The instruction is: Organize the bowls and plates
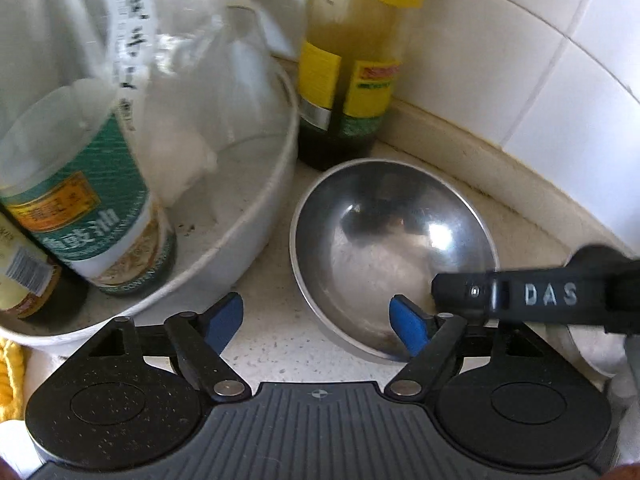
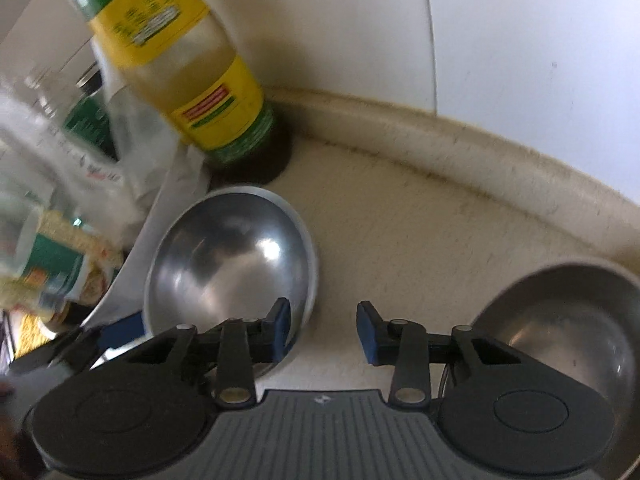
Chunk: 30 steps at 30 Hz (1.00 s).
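Speckled counter (image 2: pixel 400 220): right gripper (image 2: pixel 323 330), gaping empty astride steel bowl (image 2: pixel 230 256) rim lower left, may skid it into the oil bottle (image 2: pixel 192 80).

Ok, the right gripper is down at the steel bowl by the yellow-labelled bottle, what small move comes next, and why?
Probably close the right gripper on the near rim of the steel bowl: one finger sits inside the rim, the other outside, not yet pressing. Then it could nest in the second steel bowl.

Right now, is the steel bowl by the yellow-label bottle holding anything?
No, the steel bowl is bare inside, showing only reflections on its shiny surface.
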Motion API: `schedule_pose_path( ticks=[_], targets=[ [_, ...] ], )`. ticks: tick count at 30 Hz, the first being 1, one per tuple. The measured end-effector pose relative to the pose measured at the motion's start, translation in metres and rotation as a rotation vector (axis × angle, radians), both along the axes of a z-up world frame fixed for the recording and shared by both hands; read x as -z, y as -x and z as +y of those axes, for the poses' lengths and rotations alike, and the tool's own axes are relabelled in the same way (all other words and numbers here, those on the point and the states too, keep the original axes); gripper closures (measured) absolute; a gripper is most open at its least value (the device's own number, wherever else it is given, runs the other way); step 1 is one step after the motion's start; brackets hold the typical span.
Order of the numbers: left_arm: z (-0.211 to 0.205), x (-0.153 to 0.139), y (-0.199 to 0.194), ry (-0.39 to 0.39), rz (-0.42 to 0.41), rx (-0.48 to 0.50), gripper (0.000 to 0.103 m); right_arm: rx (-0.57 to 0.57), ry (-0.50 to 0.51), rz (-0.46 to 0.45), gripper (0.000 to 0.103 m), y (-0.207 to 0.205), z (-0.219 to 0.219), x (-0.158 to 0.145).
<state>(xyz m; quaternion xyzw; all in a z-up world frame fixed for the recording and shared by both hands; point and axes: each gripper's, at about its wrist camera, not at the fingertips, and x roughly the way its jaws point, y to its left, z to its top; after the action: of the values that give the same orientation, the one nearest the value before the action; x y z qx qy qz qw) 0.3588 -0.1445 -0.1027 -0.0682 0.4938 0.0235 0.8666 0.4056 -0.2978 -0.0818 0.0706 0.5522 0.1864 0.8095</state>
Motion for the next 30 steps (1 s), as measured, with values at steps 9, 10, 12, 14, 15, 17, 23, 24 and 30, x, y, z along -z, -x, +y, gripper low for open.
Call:
schedule_pose_path(
  ticks=[9,10,12,14,15,17,23,24,30],
  targets=[
    [-0.001,0.002,0.022,0.064,0.056,0.211,0.039,-0.035,-0.007,0.031,0.061,0.047,-0.01,-0.017],
    [0.0,0.003,0.025,0.064,0.059,0.21,0.038,-0.031,0.002,0.032,0.061,0.049,-0.011,-0.017],
    [0.005,0.002,0.027,0.076,0.064,0.207,0.037,-0.004,0.004,0.036,0.061,0.051,-0.014,-0.015],
    [0.011,-0.001,0.027,0.065,0.054,0.193,0.033,0.043,-0.015,0.04,0.06,0.047,-0.018,-0.013],
    [0.012,-0.004,0.028,0.053,0.051,0.181,0.033,0.045,-0.019,0.039,0.06,0.045,-0.018,-0.013],
    [0.016,-0.001,0.022,0.049,0.053,0.157,0.034,0.056,-0.017,0.044,0.057,0.042,-0.018,-0.012],
    [0.009,0.001,0.021,0.018,0.025,0.214,0.043,0.043,-0.045,0.067,0.057,0.042,-0.015,0.002],
    [0.006,-0.001,0.021,0.022,0.025,0.233,0.053,0.039,-0.046,0.059,0.057,0.045,-0.014,-0.001],
    [0.0,-0.014,0.026,0.014,-0.015,0.274,0.057,0.048,-0.045,0.014,0.057,0.054,-0.017,-0.02]
  ],
)
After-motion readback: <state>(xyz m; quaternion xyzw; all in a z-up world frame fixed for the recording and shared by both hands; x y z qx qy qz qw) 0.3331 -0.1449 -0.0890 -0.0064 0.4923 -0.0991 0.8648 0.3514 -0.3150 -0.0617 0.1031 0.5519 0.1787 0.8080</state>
